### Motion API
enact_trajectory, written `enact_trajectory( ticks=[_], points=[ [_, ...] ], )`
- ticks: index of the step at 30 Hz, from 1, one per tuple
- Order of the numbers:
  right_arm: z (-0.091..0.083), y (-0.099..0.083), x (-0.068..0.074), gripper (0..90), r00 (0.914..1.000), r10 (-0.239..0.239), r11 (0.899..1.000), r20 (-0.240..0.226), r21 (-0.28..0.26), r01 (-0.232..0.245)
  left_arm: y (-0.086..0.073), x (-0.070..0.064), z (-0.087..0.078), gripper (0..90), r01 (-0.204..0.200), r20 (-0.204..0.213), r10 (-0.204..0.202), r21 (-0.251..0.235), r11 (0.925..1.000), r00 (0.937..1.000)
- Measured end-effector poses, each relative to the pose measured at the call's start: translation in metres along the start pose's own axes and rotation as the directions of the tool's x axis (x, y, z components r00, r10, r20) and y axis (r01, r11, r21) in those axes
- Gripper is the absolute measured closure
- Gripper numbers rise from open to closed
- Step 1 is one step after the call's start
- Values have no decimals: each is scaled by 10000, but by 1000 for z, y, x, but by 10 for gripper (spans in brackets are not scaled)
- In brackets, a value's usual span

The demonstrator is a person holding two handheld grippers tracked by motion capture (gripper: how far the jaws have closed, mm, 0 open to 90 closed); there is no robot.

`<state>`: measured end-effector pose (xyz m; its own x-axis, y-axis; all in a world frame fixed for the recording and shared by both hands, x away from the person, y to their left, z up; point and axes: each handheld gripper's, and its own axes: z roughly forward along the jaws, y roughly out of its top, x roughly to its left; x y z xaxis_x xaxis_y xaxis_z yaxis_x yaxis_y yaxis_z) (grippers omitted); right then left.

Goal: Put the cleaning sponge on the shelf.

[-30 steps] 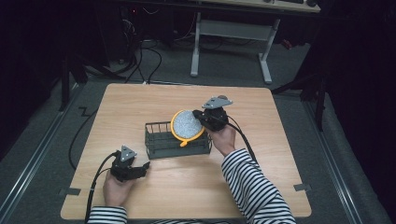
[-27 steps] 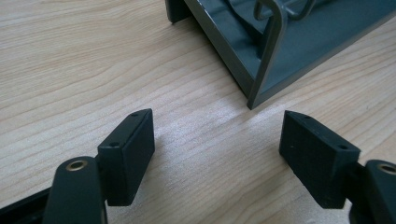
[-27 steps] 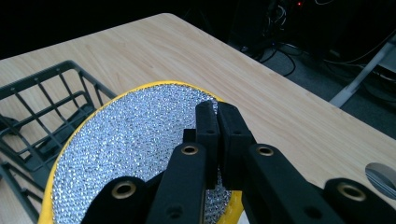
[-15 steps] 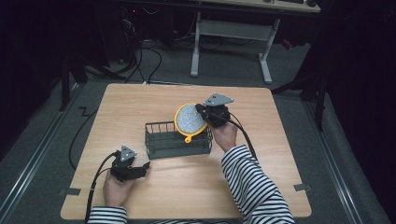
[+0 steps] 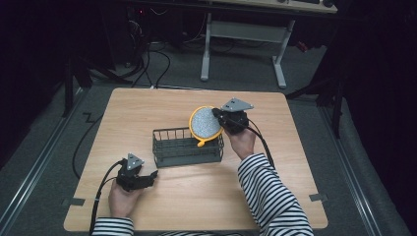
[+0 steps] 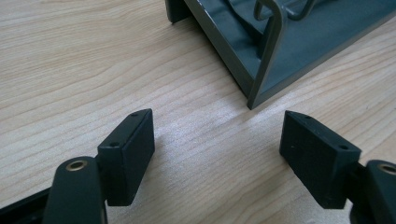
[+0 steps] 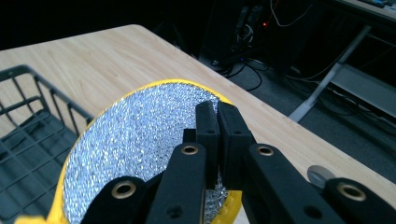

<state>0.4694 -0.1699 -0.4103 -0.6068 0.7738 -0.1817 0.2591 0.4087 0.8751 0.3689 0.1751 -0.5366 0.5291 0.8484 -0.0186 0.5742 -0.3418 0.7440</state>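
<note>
Right now we see one round yellow-rimmed plate [image 5: 205, 124] with a silvery glittery face, held on edge above the right end of the wire rack [image 5: 186, 147]. Its face turns toward the left side of the bench [image 5: 147, 108]; its lower rim sits at the rack's top edge, and we cannot tell if they touch. The right tool [image 5: 220, 118] is clenched on the plate's right rim; in the right gripper view the jaws are pressed together over the rim of the plate [image 7: 140, 149]. One dark grey rack, long axis left to right, mid-bench. The left tool [image 5: 150, 175] rests on the bench near the rack's front left corner, released, jaws wide apart, holding nothing. We count two tools, one plate, one rack.
</note>
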Motion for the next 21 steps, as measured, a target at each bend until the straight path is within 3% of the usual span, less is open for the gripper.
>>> enact_trajectory(
  ticks=[11,21],
  points=[
    [-6,-9,4,881,9965,-112,9999,-824,-123,102,0,0,0,268,-8,-8,8,2,10000,10000],
    [-13,-19,6,877,9926,-188,9998,-1202,-128,174,0,0,0,267,-14,-15,14,6,10000,10000]
  ],
)
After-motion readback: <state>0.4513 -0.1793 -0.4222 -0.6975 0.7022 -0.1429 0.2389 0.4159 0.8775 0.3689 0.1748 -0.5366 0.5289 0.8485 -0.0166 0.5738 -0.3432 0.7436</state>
